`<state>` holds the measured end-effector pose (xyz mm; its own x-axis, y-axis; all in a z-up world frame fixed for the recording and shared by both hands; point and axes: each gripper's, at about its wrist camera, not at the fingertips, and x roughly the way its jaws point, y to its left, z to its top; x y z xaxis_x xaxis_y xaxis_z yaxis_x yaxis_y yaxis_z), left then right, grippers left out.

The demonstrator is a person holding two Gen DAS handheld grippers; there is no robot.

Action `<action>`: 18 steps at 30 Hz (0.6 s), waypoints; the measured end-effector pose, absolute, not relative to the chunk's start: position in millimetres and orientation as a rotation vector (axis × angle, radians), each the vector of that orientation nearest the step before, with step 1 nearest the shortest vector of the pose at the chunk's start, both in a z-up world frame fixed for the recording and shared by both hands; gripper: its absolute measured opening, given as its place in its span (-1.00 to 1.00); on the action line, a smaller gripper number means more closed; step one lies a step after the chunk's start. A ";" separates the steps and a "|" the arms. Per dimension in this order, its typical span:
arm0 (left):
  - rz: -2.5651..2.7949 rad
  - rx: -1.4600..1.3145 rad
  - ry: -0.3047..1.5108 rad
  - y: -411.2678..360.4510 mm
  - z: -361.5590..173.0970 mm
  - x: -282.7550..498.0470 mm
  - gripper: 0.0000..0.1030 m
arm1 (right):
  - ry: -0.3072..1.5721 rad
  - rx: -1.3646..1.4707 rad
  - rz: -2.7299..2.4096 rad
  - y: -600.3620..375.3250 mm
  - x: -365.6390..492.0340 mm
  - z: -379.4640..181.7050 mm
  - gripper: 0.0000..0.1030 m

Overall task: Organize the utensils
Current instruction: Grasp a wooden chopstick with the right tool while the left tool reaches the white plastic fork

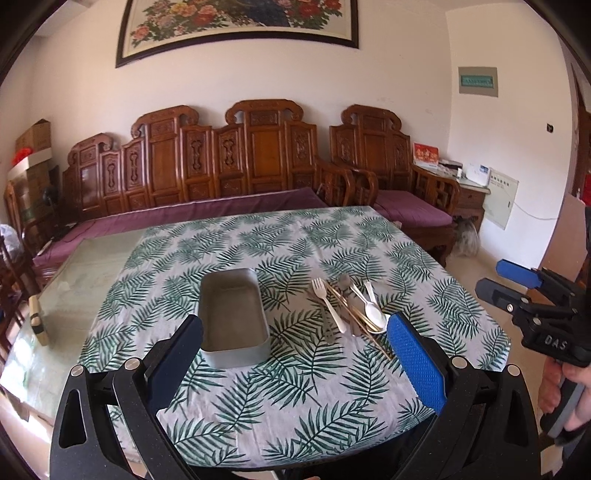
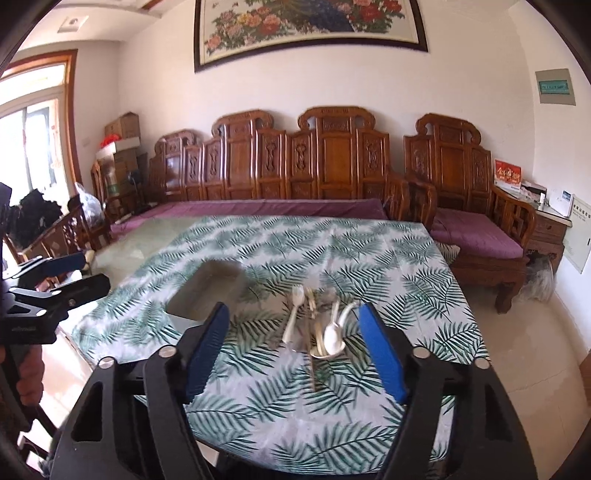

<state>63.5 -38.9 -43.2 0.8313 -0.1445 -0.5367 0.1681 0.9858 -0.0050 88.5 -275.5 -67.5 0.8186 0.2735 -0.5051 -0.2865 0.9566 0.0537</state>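
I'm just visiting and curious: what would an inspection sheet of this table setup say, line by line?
Surface: table under a leaf-print tablecloth; bare glass top to its left.
Job's things: empty metal tray; beside it, apart, a heap of utensils with a fork, spoons and chopsticks.
Clutter: a small block at the glass edge, kind unclear.
Grippers: left gripper and right gripper both open, fingers holding nothing, short of the table's things.
Cables: a white cord by the far wall.
Surroundings: carved wooden bench, framed flower picture, stacked boxes.
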 end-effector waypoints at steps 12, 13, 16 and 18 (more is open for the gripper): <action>-0.258 0.045 0.695 -61.7 -93.3 131.1 0.85 | 0.652 -0.042 0.309 -292.5 159.1 -104.7 0.22; -0.263 0.043 0.708 -63.3 -97.7 136.6 0.84 | 0.659 -0.040 0.310 -293.2 163.9 -106.9 0.22; -0.276 0.050 0.735 -68.6 -108.6 151.1 0.75 | 0.672 -0.046 0.309 -296.3 176.0 -115.2 0.22; -0.282 0.054 0.753 -73.0 -115.9 160.6 0.72 | 0.691 -0.035 0.307 -300.1 187.7 -123.8 0.18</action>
<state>160.6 -73.0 -115.9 0.6942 -0.2332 -0.6810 0.2715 0.9610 -0.0524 187.7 -300.1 -123.8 0.7278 0.2670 -0.6316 -0.2897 0.9546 0.0696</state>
